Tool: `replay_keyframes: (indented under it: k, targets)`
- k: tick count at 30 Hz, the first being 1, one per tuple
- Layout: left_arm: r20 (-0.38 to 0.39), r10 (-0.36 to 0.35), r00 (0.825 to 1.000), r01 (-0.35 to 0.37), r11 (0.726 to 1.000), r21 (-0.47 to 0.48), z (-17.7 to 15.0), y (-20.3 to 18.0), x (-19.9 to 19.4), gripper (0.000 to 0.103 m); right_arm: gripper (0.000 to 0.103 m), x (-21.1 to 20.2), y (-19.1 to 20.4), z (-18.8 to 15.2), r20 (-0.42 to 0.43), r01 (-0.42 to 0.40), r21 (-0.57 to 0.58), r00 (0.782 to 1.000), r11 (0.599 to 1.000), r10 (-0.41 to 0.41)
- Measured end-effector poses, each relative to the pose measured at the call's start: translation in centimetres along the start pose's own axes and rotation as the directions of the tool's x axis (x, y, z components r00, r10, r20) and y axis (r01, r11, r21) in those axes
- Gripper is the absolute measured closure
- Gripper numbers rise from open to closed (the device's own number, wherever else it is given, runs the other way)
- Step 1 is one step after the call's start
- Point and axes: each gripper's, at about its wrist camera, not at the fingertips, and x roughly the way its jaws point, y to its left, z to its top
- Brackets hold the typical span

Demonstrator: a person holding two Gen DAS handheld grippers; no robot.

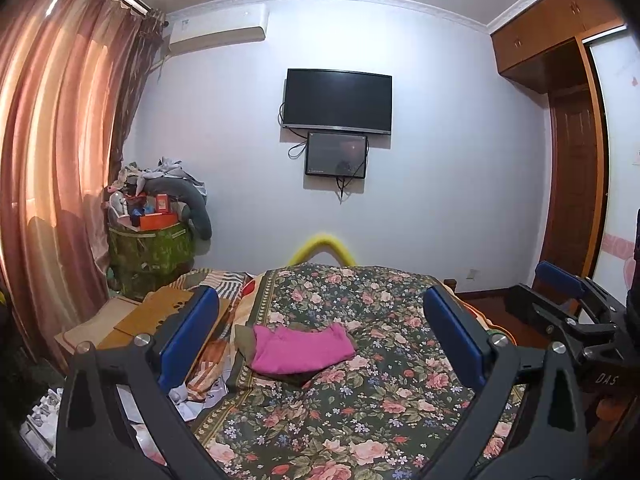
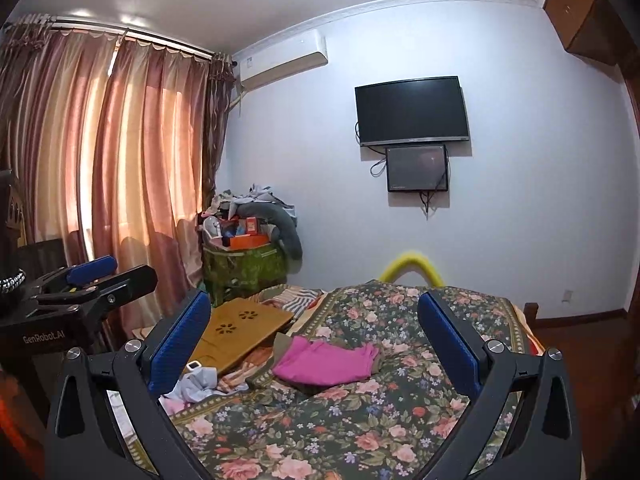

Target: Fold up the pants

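Claws [image 1: 320,328] [image 2: 316,336] agape — green bin [image 1: 150,256] heaped.

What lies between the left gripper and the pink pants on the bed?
Only the flowered bedspread: the left gripper, fingers wide apart, is apart from the pink pants, seen in the left wrist view.

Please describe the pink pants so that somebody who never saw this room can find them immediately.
Look at the bed with the dark floral cover below the wall television. In its middle lie the pink pants, a flat folded bundle, ahead of both open claws, left and right. They are the only plain bright pink thing there; the wooden board beside them is tan.
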Motion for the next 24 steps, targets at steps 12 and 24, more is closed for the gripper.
replay_keyframes:
  k: [12,24]
  targets:
    - [-0.02,-0.014,1.0,0.014,1.0,-0.011,-0.31,0.23,0.43,0.0,0.0,-0.12,-0.19,0.0,-0.006,0.002,0.012,1.0,1.0,-0.002]
    - [-0.03,-0.023,0.999,0.023,1.0,-0.01,-0.49,0.17,0.69,0.0,0.0,-0.02,-0.34,-0.15,-0.008,0.004,0.019,1.0,1.0,-0.003]
